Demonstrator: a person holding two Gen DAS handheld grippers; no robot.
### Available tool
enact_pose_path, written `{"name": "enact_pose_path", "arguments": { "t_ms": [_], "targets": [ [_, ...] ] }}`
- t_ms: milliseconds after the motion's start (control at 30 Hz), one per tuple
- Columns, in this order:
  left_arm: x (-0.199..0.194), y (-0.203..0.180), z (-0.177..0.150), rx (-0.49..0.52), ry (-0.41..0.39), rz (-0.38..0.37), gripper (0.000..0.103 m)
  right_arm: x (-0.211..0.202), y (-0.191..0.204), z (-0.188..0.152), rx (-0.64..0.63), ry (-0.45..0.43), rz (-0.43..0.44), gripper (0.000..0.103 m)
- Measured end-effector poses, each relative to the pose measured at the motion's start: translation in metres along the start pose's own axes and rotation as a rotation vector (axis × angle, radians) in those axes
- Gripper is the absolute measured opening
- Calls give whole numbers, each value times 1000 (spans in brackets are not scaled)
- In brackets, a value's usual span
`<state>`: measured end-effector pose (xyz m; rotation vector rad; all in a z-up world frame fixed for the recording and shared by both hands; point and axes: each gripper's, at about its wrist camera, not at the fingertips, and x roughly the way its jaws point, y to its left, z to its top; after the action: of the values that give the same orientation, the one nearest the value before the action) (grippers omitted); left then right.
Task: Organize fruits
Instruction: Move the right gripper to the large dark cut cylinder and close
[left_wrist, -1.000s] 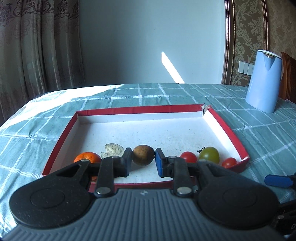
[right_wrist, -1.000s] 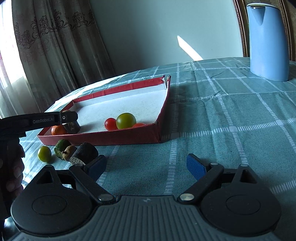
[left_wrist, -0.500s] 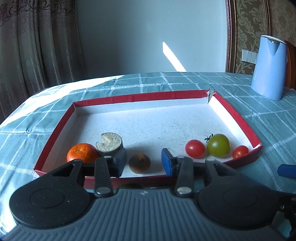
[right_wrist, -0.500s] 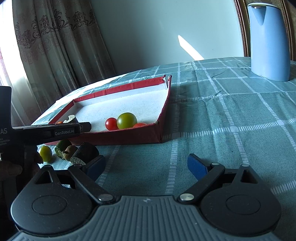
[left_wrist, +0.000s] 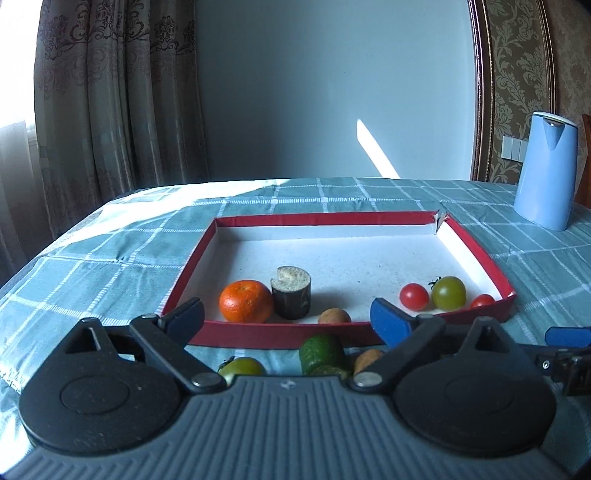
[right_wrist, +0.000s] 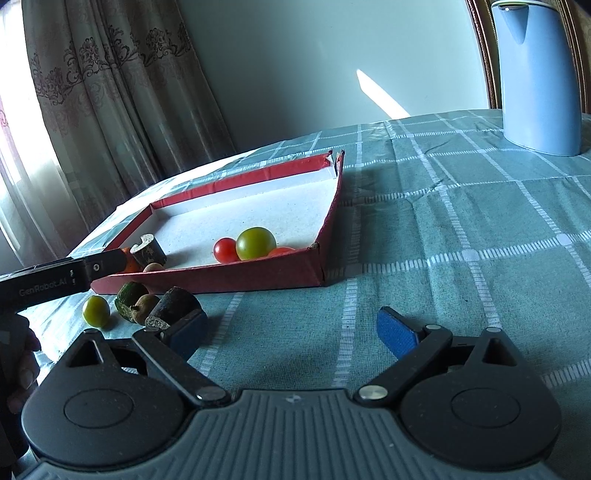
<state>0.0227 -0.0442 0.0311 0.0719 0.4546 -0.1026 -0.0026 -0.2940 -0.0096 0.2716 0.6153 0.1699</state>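
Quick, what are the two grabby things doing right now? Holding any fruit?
Left hand-held gripper: open, holding nothing; its jaws have just been opening.
Right hand-held gripper: open, holding nothing.

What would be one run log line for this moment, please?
left gripper: open, jaws just opened, nothing between | brown fruit: in tray | right gripper: open, empty | four pieces outside tray
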Motion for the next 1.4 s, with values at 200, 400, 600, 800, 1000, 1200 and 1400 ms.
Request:
{"name": "enact_pose_path", "arguments": {
  "t_ms": [200, 400, 600, 800, 1000, 1200, 1400],
  "targets": [
    [-17, 39, -15, -47, -9, 64, 99, 0, 0, 0, 0, -1, 1, 99],
    [-18, 86, -29, -137, 1, 140, 101, -2, 3, 0, -10, -9, -16, 99],
    [-4, 121, -38, -309, 98, 125, 103, -12, 17, -4, -89, -56, -20, 99],
    [1, 120, -39, -298, 119, 135, 103, -16, 60, -16, -259, -72, -24, 99],
    [6, 121, -40, -305, 140, 124, 103, -6, 97, -21, -380, -53, 6, 99],
    [7, 121, -40, -307, 146, 110, 103, 16, 110, -13, -396, -4, -9, 94],
    [7, 121, -40, -306, 147, 106, 103, 33, 112, -11, -390, 59, -20, 60]
  ]
}}
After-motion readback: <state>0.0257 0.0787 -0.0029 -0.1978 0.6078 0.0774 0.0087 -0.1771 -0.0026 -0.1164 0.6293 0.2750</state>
